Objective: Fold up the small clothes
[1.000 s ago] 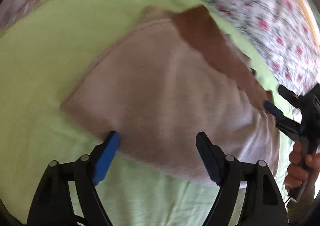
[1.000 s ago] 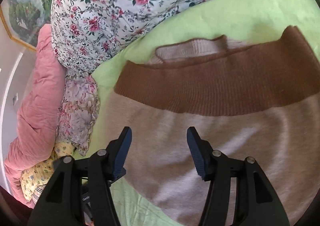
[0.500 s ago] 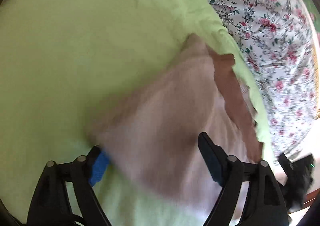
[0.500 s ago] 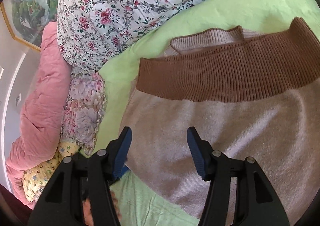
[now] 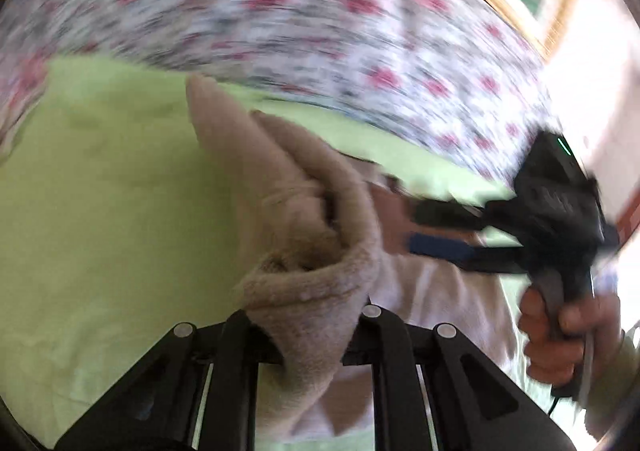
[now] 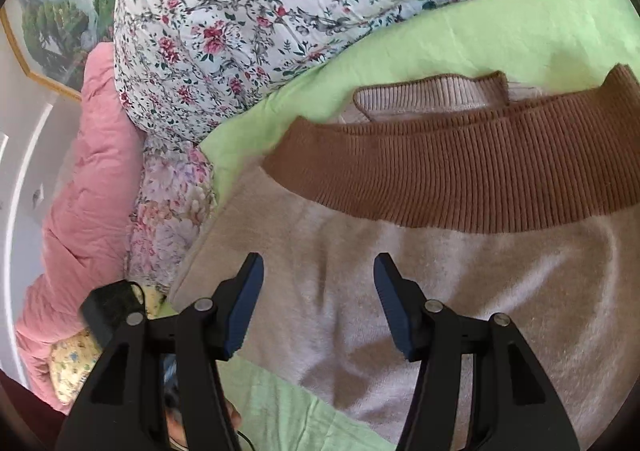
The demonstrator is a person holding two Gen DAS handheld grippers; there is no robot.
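A beige fleece garment (image 6: 400, 271) with a brown ribbed band (image 6: 460, 179) lies on a light green sheet (image 6: 480, 35). In the blurred left wrist view, my left gripper (image 5: 306, 315) has its jaws closing, with a bunched edge of the beige garment (image 5: 312, 211) pinched between them and raised off the sheet. Its pads are hidden by the cloth. My right gripper (image 6: 318, 307) hangs open just above the beige body, below the brown band, with nothing between its fingers. It also shows as the right gripper (image 5: 440, 231), held by a hand (image 5: 560, 331).
A floral quilt (image 6: 260, 11) is heaped behind the garment. A pink quilted cover (image 6: 80, 191) and a small flowered cloth (image 6: 172, 211) lie to the left. A framed picture (image 6: 52, 23) hangs on the wall. Bare green sheet (image 5: 100, 191) spreads left of the lifted edge.
My left gripper went from open around the garment's edge to closed on it, then rose and swung toward the right gripper, dragging the cloth up. The right gripper stayed in place.
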